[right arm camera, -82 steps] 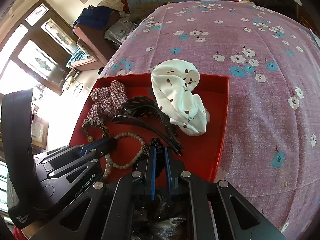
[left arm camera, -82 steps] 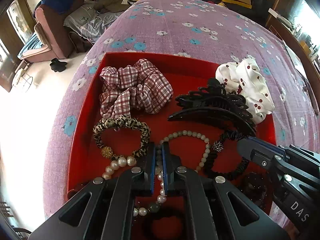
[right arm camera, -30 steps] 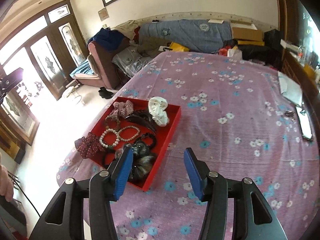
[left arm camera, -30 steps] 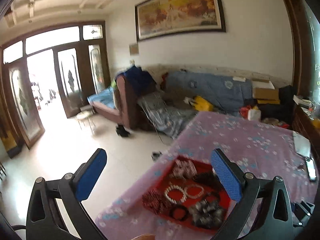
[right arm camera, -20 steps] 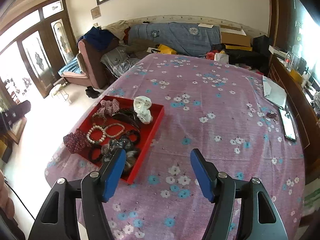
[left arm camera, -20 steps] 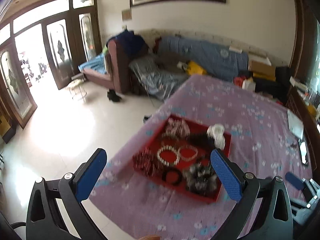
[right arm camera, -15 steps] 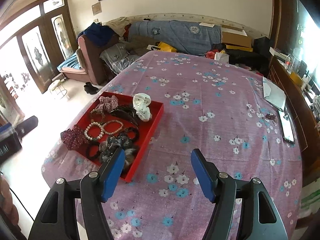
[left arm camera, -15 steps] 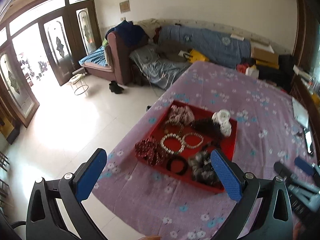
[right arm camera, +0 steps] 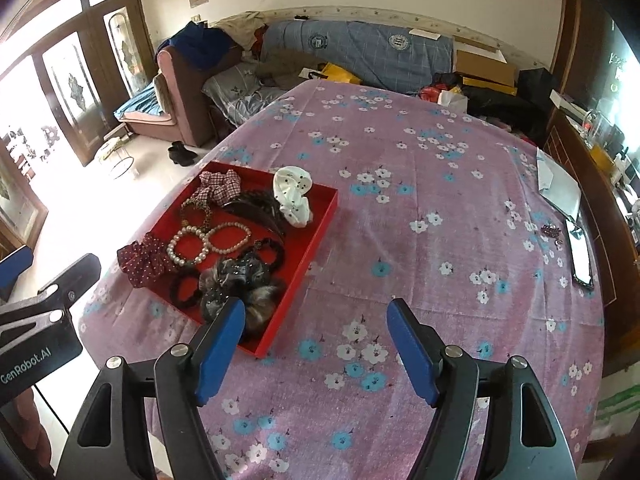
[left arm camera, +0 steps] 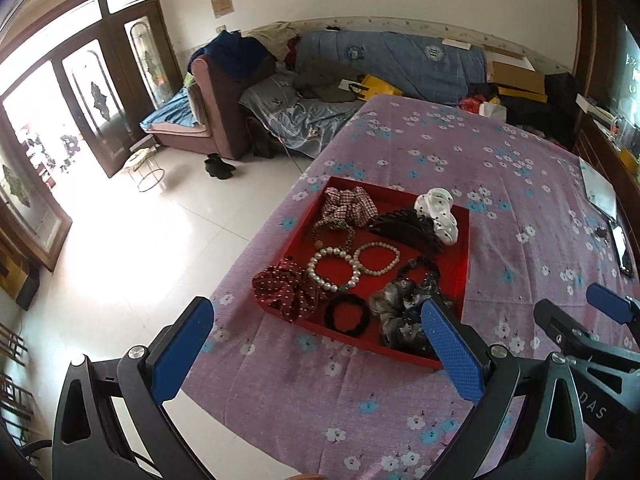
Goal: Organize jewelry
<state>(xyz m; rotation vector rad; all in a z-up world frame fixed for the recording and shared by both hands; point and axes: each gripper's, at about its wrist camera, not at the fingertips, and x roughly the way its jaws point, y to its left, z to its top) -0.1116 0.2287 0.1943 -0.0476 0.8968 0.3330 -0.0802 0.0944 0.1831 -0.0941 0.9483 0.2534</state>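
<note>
A red tray (left arm camera: 464, 248) (right arm camera: 320, 220) sits on the purple flowered tablecloth. It holds two pearl bracelets (left arm camera: 332, 268) (right arm camera: 188, 244), a plaid scrunchie (left arm camera: 348, 204), a white dotted scrunchie (left arm camera: 438, 216) (right arm camera: 294, 194), a black claw clip (left arm camera: 408, 228), a dark red dotted scrunchie (left arm camera: 286, 286) (right arm camera: 144, 262), black hair ties and a grey fuzzy scrunchie (right arm camera: 240, 284). My left gripper (left arm camera: 316, 340) is open and empty, held high above the table's near edge. My right gripper (right arm camera: 316, 336) is open and empty, raised right of the tray.
Papers (right arm camera: 558, 186) and a dark phone-like object (right arm camera: 580, 252) lie at the table's right edge. A sofa with bedding (left arm camera: 384, 60), an armchair (left arm camera: 224, 92) and a small stool (left arm camera: 142, 164) stand beyond. White floor is on the left.
Both grippers opened, let go inside the tray and pulled far back and up. The left view then tilted down from the wall to the table.
</note>
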